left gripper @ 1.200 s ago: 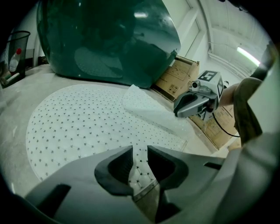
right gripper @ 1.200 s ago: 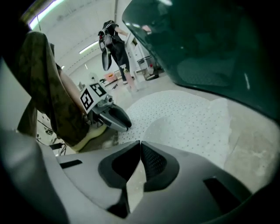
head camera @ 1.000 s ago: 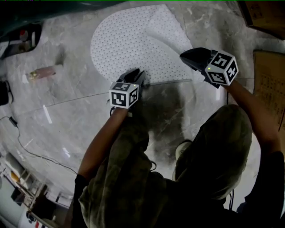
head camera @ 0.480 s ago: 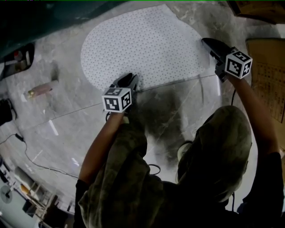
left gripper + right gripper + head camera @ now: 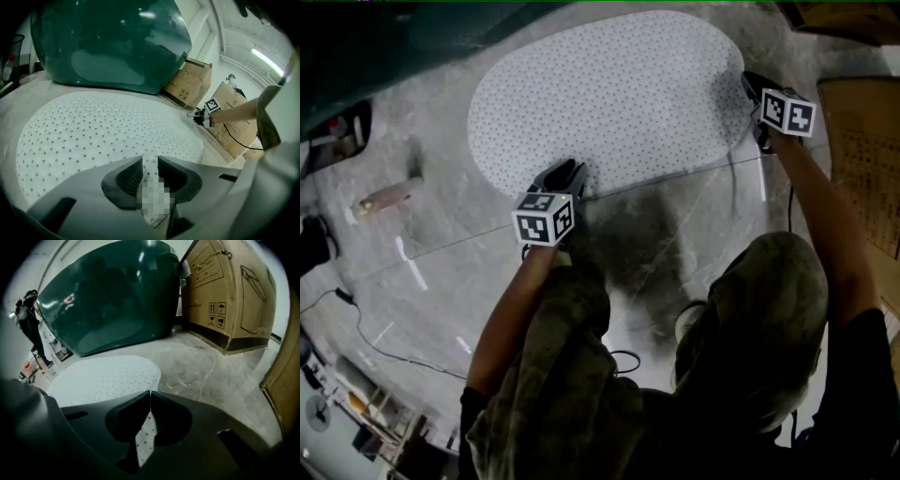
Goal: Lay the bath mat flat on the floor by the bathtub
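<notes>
Overhead, the white, dark-dotted oval bath mat lies spread flat on the grey marbled stone floor. Its far long edge runs close beside the base of the dark green glossy bathtub. Left gripper: jaws drawn in to a narrow gap and pinching the mat's near edge, left of its middle; a strip of mat runs between the pads. Right gripper: jaws almost fully together, clamping a thin fold of the mat's rim at its right end. Brown cardboard boxes stand on the floor to the right of the tub, apart from the mat.
</notes>
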Tool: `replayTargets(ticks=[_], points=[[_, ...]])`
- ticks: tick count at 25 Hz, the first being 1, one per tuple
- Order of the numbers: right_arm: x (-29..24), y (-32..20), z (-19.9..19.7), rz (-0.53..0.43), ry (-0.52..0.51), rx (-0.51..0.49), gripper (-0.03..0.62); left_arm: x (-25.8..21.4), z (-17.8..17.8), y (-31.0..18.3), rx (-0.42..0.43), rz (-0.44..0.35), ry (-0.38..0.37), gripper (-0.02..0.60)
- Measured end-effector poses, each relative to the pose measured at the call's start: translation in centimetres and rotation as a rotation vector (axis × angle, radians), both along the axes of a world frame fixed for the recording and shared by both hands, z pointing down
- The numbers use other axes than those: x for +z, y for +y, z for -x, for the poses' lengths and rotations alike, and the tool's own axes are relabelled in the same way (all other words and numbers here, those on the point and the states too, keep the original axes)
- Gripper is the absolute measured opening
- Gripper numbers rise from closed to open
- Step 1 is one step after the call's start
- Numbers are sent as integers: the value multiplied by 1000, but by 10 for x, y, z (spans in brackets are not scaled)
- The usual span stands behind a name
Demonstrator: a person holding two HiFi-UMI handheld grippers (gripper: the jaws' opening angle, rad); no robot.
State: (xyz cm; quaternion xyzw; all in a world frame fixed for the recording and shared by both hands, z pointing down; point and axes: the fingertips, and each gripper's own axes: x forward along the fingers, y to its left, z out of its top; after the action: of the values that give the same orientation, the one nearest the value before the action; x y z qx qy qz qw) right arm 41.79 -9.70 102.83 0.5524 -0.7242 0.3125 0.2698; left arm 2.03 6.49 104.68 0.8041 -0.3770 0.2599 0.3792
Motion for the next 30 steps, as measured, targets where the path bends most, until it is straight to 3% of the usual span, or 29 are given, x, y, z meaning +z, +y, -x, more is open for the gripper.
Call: replayTargets(ticks=[5, 8, 10, 12, 14, 15, 18, 19, 25, 30], points=[[22, 2, -25, 56, 177, 25, 29, 7, 1, 1, 1, 34, -20, 109], [28, 7, -27, 71, 233, 26, 48, 7, 1, 2, 5, 41, -12, 109], [23, 9, -27, 65, 234, 24, 92, 7, 1, 1, 1, 43, 1, 109], [16, 11, -22, 51, 190, 15, 202, 4, 2, 0, -10, 42, 14, 109], [0, 14, -14, 13, 143, -1, 202, -2, 3, -3, -17, 31, 35, 109], [-10, 16, -10, -13, 115, -5, 195, -7, 3, -7, -19, 20, 51, 109], [-46, 26, 11, -68, -6, -22, 49, -31, 6, -21, -19, -43, 90, 62], [-57, 31, 19, -74, -42, -33, 37, -40, 9, -28, -15, -69, 95, 49], [-146, 40, 49, -111, -129, -46, 23, -124, 25, -82, -37, -141, 158, 18], [-229, 77, 80, -91, -123, -10, 23, -213, 48, -79, -58, -118, 179, 18]])
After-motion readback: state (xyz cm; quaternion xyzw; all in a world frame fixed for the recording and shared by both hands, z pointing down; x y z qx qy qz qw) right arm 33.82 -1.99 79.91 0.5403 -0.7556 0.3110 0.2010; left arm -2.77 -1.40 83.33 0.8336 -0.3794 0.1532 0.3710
